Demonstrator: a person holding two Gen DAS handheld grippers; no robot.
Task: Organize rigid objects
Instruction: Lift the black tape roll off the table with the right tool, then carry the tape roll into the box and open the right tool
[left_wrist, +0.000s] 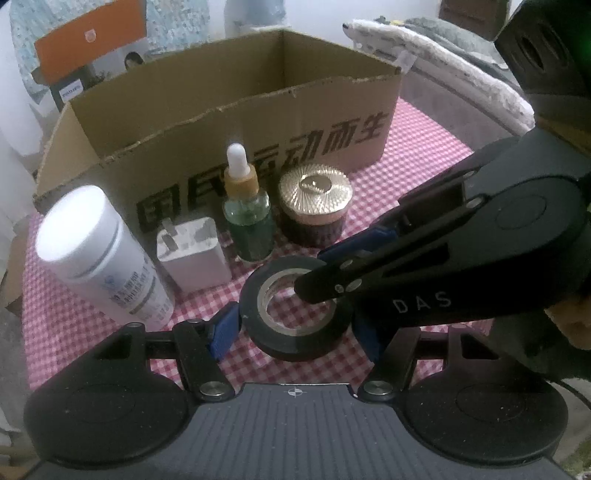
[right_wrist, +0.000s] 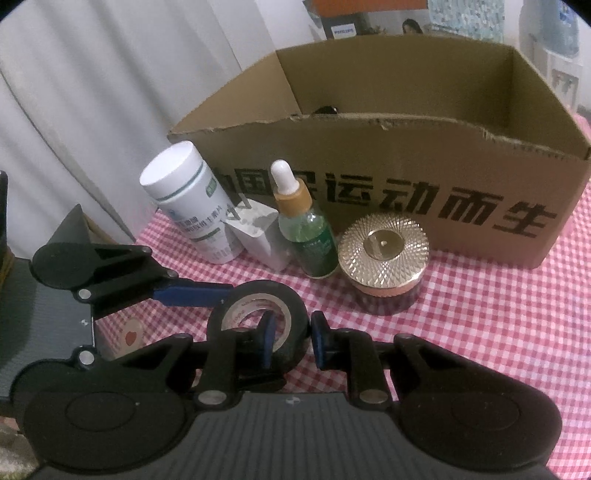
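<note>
Most of the sorting is left, I judge: beyond my jaws the white bottle (right_wrist: 192, 206), the charger plug (right_wrist: 255, 236), the green dropper bottle (right_wrist: 306, 229) and the gold-lidded jar (right_wrist: 384, 254) stand in a row against the front wall of the cardboard box (right_wrist: 406, 155), all outside it. One small dark thing may lie inside the box, though I cannot make it out. The piece in hand is the roll of black tape (left_wrist: 295, 306), lying flat on the checked cloth (right_wrist: 498, 314). My left gripper (left_wrist: 295, 325) straddles it at a middling spread, blue pads at either side of the roll. My right gripper (right_wrist: 290, 336) is narrowed onto the ring's wall, one finger down in the core, the other outside. The roll is glossy black with a pale printed cardboard core, thick-walled and firm-looking
</note>
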